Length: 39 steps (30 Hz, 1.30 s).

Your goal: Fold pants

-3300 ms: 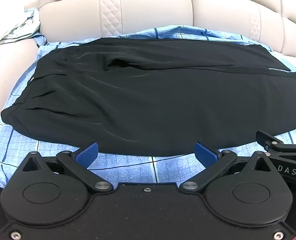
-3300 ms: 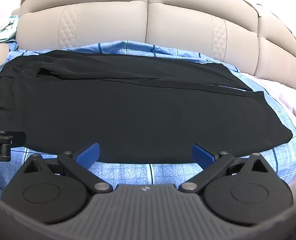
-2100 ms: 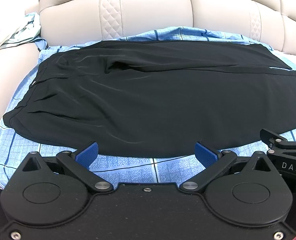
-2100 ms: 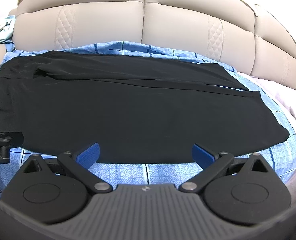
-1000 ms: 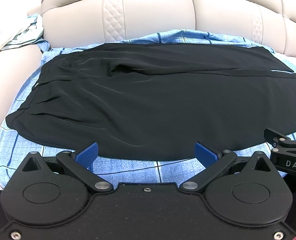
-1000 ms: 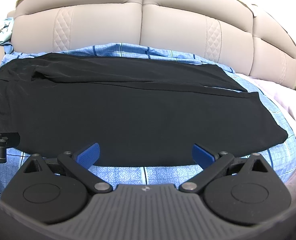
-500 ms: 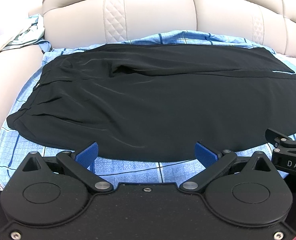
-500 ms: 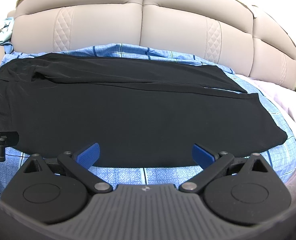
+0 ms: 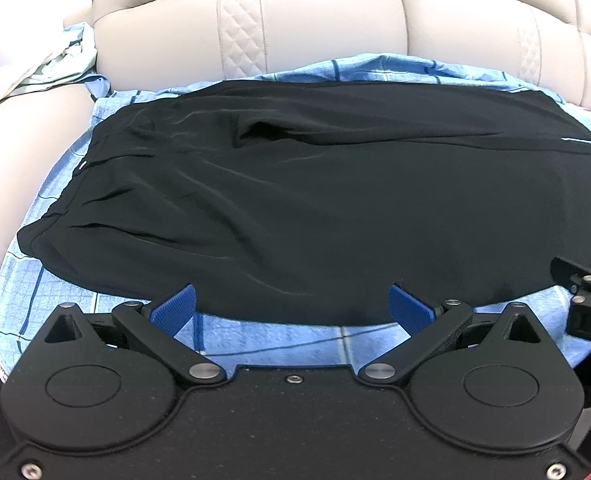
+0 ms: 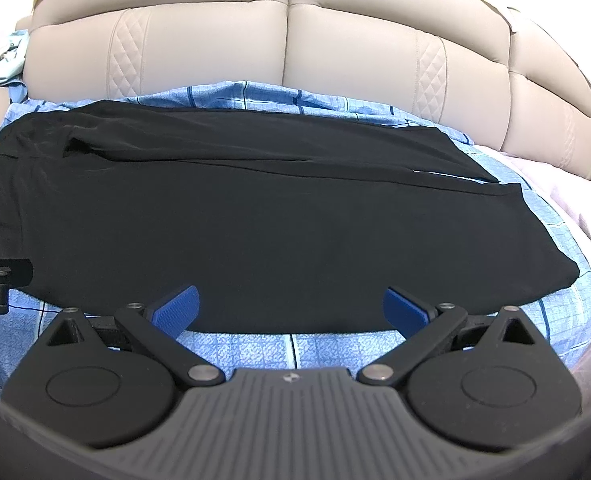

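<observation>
The black pants (image 9: 315, 208) lay spread flat on a blue checked sheet (image 9: 279, 336) over a beige padded sofa (image 9: 315, 28), waistband to the far left of the left claw (image 9: 291, 306), leg hems to the far right of the right claw (image 10: 291, 306). A pale green garment (image 9: 59, 64) sat on the sofa arm, well left of and beyond the left claw. The left claw stood wide apart and empty, its blue pads (image 9: 175, 304) just short of the near edge of the pants. The right claw was likewise spread wide and empty, its pads (image 10: 177, 306) at the same near edge. Judged from this layout, the step in hand was the approach before the first grasp; no fold had yet been made. The next move probably called for both claws to advance, straddle the near edge and close on it, then carry it toward the far leg. Compared with the earlier frames, both claws had crept slightly forward and the pants appeared a little nearer; the cloth itself had not shifted.
</observation>
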{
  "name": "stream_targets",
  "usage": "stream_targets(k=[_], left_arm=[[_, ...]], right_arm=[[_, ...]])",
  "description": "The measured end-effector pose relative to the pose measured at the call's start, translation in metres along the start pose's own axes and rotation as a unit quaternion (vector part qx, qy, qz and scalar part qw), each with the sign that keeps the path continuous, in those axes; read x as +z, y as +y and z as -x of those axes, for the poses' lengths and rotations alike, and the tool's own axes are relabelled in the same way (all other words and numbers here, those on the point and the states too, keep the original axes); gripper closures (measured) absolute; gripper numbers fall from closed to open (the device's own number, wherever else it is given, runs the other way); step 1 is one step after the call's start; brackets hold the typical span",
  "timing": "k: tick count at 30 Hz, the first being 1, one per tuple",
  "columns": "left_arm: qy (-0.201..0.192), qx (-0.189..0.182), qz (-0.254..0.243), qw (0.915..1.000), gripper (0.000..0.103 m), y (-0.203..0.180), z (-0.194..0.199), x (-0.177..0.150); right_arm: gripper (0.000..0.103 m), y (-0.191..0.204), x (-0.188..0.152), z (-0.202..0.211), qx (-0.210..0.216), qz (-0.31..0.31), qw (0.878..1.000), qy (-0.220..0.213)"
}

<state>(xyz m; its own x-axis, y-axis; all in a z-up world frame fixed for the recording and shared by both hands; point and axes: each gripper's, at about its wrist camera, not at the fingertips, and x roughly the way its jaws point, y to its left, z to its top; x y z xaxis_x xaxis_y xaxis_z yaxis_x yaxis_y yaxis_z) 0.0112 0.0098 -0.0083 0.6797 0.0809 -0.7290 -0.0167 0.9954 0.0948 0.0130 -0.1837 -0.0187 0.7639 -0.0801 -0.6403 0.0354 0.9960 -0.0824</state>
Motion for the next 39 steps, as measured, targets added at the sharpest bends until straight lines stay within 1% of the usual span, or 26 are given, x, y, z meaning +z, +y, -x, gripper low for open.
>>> stream_targets(k=[1, 4, 6, 8, 10, 12, 14, 15, 17, 18, 19, 20, 21, 24, 27, 28, 29, 30, 31, 33, 35, 37, 39], left_arm=[[-0.002, 0.006, -0.001, 1.0, 0.0, 0.003, -0.004, 0.0], [-0.007, 0.031, 0.011, 0.9995, 0.0, 0.018, -0.017, 0.001], [0.006, 0.045, 0.031, 0.9985, 0.0, 0.033, -0.025, 0.001], [0.013, 0.056, 0.06, 0.9965, 0.0, 0.055, -0.032, 0.0], [0.01, 0.063, 0.09, 0.9939, 0.0, 0.077, -0.035, 0.0], [0.003, 0.077, 0.128, 0.9888, 0.0, 0.102, -0.038, 0.001], [-0.017, 0.098, 0.175, 0.9795, 0.0, 0.131, -0.04, 0.0], [-0.029, 0.108, 0.2, 0.9734, 0.001, 0.145, -0.041, 0.0], [-0.056, 0.123, 0.251, 0.9586, 0.002, 0.172, -0.043, -0.002], [-0.068, 0.126, 0.273, 0.9513, 0.004, 0.185, -0.044, -0.005], [-0.077, 0.126, 0.294, 0.9444, 0.006, 0.198, -0.046, -0.007], [-0.08, 0.125, 0.311, 0.9387, 0.007, 0.211, -0.049, -0.008], [-0.079, 0.125, 0.327, 0.9335, 0.01, 0.221, -0.054, -0.009], [-0.075, 0.127, 0.354, 0.9235, 0.013, 0.246, -0.068, -0.008], [-0.068, 0.133, 0.371, 0.9166, 0.014, 0.259, -0.082, -0.011], [-0.06, 0.134, 0.376, 0.9149, 0.014, 0.259, -0.088, -0.012], [-0.05, 0.134, 0.384, 0.9122, 0.014, 0.259, -0.094, -0.013], [-0.051, 0.139, 0.385, 0.9109, 0.012, 0.257, -0.097, -0.014], [-0.057, 0.15, 0.377, 0.9121, 0.011, 0.254, -0.098, -0.015], [-0.049, 0.157, 0.365, 0.9165, 0.011, 0.252, -0.102, -0.013], [-0.045, 0.167, 0.361, 0.9166, 0.016, 0.251, -0.104, -0.011], [-0.05, 0.174, 0.364, 0.9137, 0.034, 0.25, -0.105, -0.008], [-0.052, 0.179, 0.374, 0.9085, 0.04, 0.251, -0.104, -0.005]], right_arm=[[0.0, 0.0, -0.001, -0.008, -0.002, 0.001, 1.0, 0.003], [0.0, 0.001, -0.005, -0.037, -0.029, -0.001, 0.999, 0.031], [0.0, 0.003, -0.009, -0.048, -0.031, 0.004, 0.999, 0.032], [0.0, 0.005, -0.013, -0.053, -0.032, 0.011, 0.999, 0.02], [0.0, 0.009, -0.017, -0.056, -0.032, 0.019, 0.999, -0.003], [0.0, 0.01, -0.02, -0.057, -0.02, 0.025, 0.999, -0.024], [0.0, 0.008, -0.023, -0.059, -0.001, 0.02, 0.999, -0.032], [0.0, 0.005, -0.025, -0.062, 0.007, 0.009, 0.999, -0.031], [0.0, -0.005, -0.023, -0.067, 0.022, -0.029, 0.999, -0.022], [0.0, -0.011, -0.022, -0.071, 0.025, -0.051, 0.998, -0.016], [0.0, -0.014, -0.021, -0.073, 0.022, -0.058, 0.998, -0.019], [0.0, -0.015, -0.02, -0.075, 0.016, -0.051, 0.998, -0.017], [0.0, -0.018, -0.019, -0.076, 0.021, -0.046, 0.999, -0.018], [0.0, -0.026, -0.018, -0.081, 0.027, -0.048, 0.998, -0.019], [0.0, -0.034, -0.012, -0.081, 0.034, -0.035, 0.999, -0.001], [0.0, -0.039, -0.01, -0.079, 0.021, -0.045, 0.999, -0.002], [0.0, -0.049, -0.01, -0.077, -0.005, -0.062, 0.998, -0.012], [0.0, -0.06, -0.01, -0.076, -0.027, -0.077, 0.996, -0.021], [0.0, -0.075, -0.01, -0.077, -0.052, -0.095, 0.994, -0.026], [0.0, -0.107, -0.01, -0.077, -0.093, -0.144, 0.985, -0.028], [0.0, -0.145, -0.01, -0.077, -0.121, -0.203, 0.971, -0.032], [0.003, -0.184, -0.009, -0.078, -0.165, -0.255, 0.952, -0.034], [0.003, -0.216, -0.009, -0.079, -0.201, -0.286, 0.936, -0.031]])
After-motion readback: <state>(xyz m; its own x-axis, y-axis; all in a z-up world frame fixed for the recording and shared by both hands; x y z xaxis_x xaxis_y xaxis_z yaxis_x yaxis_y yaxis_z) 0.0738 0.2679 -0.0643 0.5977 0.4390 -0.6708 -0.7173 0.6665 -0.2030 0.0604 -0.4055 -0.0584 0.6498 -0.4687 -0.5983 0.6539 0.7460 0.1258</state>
